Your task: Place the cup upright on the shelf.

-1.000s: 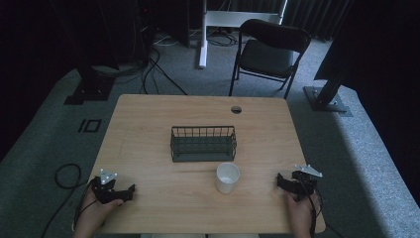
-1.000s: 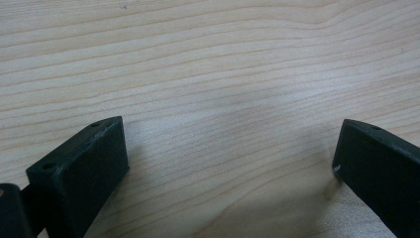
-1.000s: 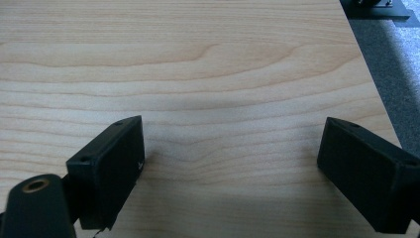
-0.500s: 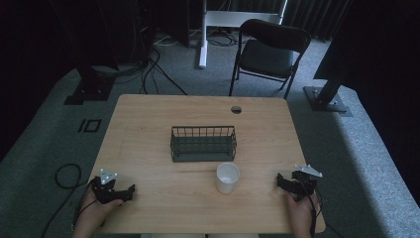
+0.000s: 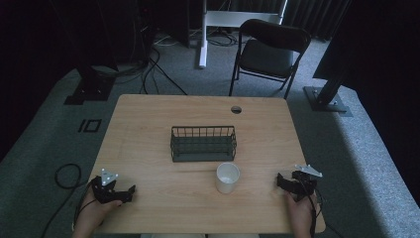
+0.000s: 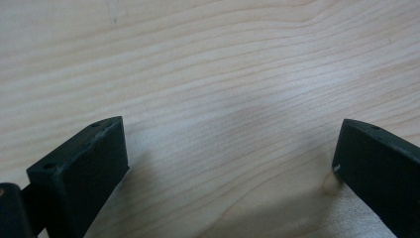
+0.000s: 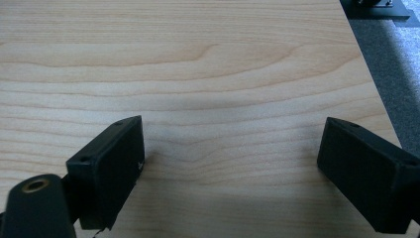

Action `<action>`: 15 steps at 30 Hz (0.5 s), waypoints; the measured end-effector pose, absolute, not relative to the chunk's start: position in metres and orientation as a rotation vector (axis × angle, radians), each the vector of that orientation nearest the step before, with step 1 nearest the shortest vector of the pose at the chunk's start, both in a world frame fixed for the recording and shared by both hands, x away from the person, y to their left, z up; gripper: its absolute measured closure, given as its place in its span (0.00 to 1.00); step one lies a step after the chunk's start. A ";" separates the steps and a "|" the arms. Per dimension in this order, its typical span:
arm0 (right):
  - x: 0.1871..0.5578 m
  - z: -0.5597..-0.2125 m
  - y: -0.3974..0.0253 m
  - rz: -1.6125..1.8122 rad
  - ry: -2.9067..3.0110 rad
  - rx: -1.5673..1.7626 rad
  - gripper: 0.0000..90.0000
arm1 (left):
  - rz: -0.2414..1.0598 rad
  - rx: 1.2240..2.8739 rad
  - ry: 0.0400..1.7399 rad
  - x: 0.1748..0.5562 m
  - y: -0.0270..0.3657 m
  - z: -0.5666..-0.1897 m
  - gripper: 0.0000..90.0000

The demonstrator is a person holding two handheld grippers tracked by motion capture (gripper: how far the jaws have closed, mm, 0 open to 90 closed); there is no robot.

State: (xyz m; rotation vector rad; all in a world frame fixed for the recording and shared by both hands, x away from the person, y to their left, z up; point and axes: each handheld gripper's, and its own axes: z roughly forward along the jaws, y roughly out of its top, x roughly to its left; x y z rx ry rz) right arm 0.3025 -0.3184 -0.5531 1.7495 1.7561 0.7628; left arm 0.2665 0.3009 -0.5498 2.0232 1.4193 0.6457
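My left gripper (image 5: 130, 190) rests on the wooden table (image 5: 148, 129) near its front left corner, held by a hand. In the left gripper view its black jaws stand wide apart over bare wood, so the left gripper (image 6: 230, 148) is open and holds nothing. My right gripper (image 5: 281, 181) lies near the front right corner, also held by a hand. The right gripper (image 7: 230, 148) is open too, with bare wood between its jaws. A white cup (image 5: 228, 177) stands upright between the two grippers, in front of a dark wire basket (image 5: 203, 143) at mid-table.
The table has a round cable hole (image 5: 236, 109) near its far edge. Behind the table stands a black folding chair (image 5: 270, 49). Cables (image 5: 64, 176) lie on the grey floor at the left. The table's right edge (image 7: 369, 74) runs close to the right gripper.
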 end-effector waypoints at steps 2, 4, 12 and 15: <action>0.302 -0.553 -0.318 0.763 1.756 1.750 0.12 | 0.626 2.028 1.410 0.266 0.299 -0.550 0.01; 0.302 -0.553 -0.318 0.763 1.756 1.749 0.12 | 0.607 2.037 1.390 0.266 0.296 -0.549 0.01; 0.302 -0.553 -0.318 0.763 1.756 1.749 0.12 | 0.536 2.061 1.296 0.265 0.279 -0.541 0.01; 0.302 -0.553 -0.318 0.763 1.756 1.749 0.12 | 0.529 2.071 1.266 0.266 0.270 -0.537 0.01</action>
